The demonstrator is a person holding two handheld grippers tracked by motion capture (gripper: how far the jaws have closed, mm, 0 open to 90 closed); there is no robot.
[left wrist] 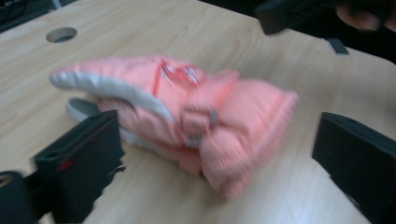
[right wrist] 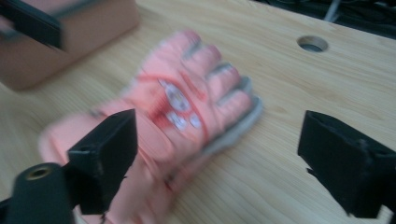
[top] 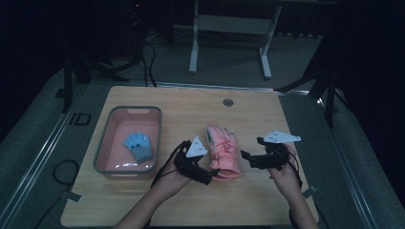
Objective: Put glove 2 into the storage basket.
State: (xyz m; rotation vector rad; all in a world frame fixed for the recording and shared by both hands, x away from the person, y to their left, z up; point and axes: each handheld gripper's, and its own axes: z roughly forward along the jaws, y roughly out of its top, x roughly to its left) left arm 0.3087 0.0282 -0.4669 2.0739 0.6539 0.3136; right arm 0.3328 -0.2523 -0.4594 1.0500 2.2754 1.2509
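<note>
A pink padded glove (top: 223,151) with grey trim lies flat on the wooden table (top: 191,107), fingers pointing away from me. My left gripper (top: 212,174) sits at the glove's cuff (left wrist: 243,140), open, its jaws spread either side of the cuff end of the glove (left wrist: 187,116). My right gripper (top: 246,156) hovers just right of the glove (right wrist: 182,112), also open, jaws wide with the glove's right side between and ahead of them. A small blue glove (top: 139,146) lies inside the pink bin (top: 107,143).
The pink bin with a grey rim stands at the left of the table. A round cable hole (top: 228,102) sits near the far edge. Beyond the table are desk legs (top: 193,43) and cables on the floor.
</note>
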